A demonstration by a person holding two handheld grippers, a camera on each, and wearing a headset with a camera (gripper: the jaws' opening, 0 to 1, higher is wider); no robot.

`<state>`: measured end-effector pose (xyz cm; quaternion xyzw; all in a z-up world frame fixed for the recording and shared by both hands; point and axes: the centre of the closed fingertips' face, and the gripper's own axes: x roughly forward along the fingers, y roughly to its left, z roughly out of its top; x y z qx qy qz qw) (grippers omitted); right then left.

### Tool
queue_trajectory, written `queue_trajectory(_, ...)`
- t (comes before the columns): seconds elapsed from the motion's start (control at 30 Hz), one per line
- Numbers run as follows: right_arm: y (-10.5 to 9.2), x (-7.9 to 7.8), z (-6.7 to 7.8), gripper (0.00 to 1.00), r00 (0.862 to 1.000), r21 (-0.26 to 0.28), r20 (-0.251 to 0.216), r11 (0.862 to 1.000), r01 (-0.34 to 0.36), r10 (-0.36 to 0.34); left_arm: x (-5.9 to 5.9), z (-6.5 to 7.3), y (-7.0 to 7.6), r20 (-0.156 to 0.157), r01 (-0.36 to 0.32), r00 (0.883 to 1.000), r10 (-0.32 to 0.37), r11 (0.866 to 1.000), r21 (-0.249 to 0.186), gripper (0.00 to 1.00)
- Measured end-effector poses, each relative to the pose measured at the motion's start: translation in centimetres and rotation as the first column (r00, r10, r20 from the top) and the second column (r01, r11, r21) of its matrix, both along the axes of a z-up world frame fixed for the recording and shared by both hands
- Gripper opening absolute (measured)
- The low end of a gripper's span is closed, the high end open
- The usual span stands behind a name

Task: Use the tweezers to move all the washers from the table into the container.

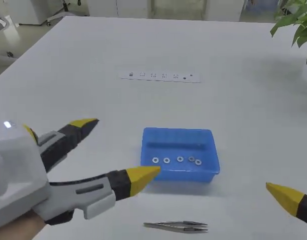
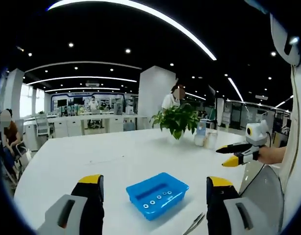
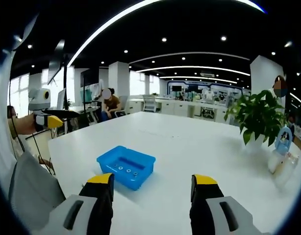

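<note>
Five small silver ring-shaped washers (image 1: 179, 159) lie in a loose row on the floor of the shallow blue rectangular plastic container (image 1: 177, 133), none stacked. The slim metal tweezers (image 1: 176, 226) lie flat on the white counter (image 1: 143, 45) just in front of the container, not touching it. The left claw (image 1: 126, 146) hangs wide open and empty by the container's left edge. The right claw (image 3: 153, 180) is likewise spread, holding nothing. A leafy green potted plant (image 3: 258, 115) stands farther back.
</note>
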<state>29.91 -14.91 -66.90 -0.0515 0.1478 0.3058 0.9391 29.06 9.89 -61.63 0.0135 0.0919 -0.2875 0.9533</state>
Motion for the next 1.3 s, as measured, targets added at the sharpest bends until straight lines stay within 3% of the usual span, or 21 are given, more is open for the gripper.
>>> queue_trajectory(0.13,0.4,0.3,1.1,0.76,0.999,0.032,0.042,0.999,0.0,-0.001,0.4,1.7,1.3,0.072,-0.079,0.994,0.083,0.995,-0.056,0.97)
queue_trajectory(0.2,0.6,0.5,1.3,0.89,0.998,0.047,0.055,0.999,0.001,-0.004,0.3,1.6,1.8,0.088,-0.098,0.991,0.102,0.994,-0.042,0.99)
queue_trajectory(0.27,0.8,0.7,1.5,0.99,0.998,0.059,0.063,0.998,0.01,-0.014,0.3,1.2,2.2,0.073,-0.112,0.991,0.115,0.993,-0.039,0.99)
queue_trajectory(0.37,1.3,0.7,1.2,0.99,0.999,0.062,0.05,0.998,-0.003,0.0,0.2,0.4,2.6,0.051,-0.121,0.991,0.123,0.992,-0.034,0.99)
queue_trajectory(0.53,1.5,0.6,1.2,0.99,0.998,0.049,0.055,0.999,-0.003,0.0,0.3,0.4,2.8,0.056,-0.128,0.99,0.13,0.991,-0.032,0.99)
queue_trajectory(0.67,1.4,0.6,1.4,0.99,0.998,0.068,0.057,0.998,0.009,-0.013,0.5,0.5,2.7,0.052,-0.125,0.991,0.127,0.991,-0.042,0.99)
queue_trajectory(0.73,1.3,0.6,1.5,0.99,0.998,0.067,0.059,0.998,0.012,-0.016,0.5,0.2,2.4,0.032,-0.108,0.994,0.109,0.993,-0.041,0.99)
queue_trajectory(0.8,1.2,0.5,1.5,0.99,0.998,0.067,0.059,0.998,0.018,-0.022,0.4,-0.8,2.5,-0.003,-0.114,0.993,0.114,0.993,0.006,0.99)
queue_trajectory(0.87,1.0,0.4,1.4,0.99,0.998,0.065,0.055,0.998,0.023,-0.027,0.2,-0.6,2.4,0.022,-0.112,0.993,0.112,0.994,0.012,0.99)
queue_trajectory(1.0,0.7,0.3,1.6,0.99,0.998,0.081,0.053,0.996,0.041,-0.045,0.1,-0.4,2.2,0.008,-0.105,0.994,0.105,0.994,-0.029,0.99)
queue_trajectory(1.3,0.8,0.8,1.7,0.99,0.998,0.09,0.057,0.995,0.035,-0.04,-1.0,-0.2,2.2,0.007,-0.13,0.991,0.13,0.991,-0.022,0.99)
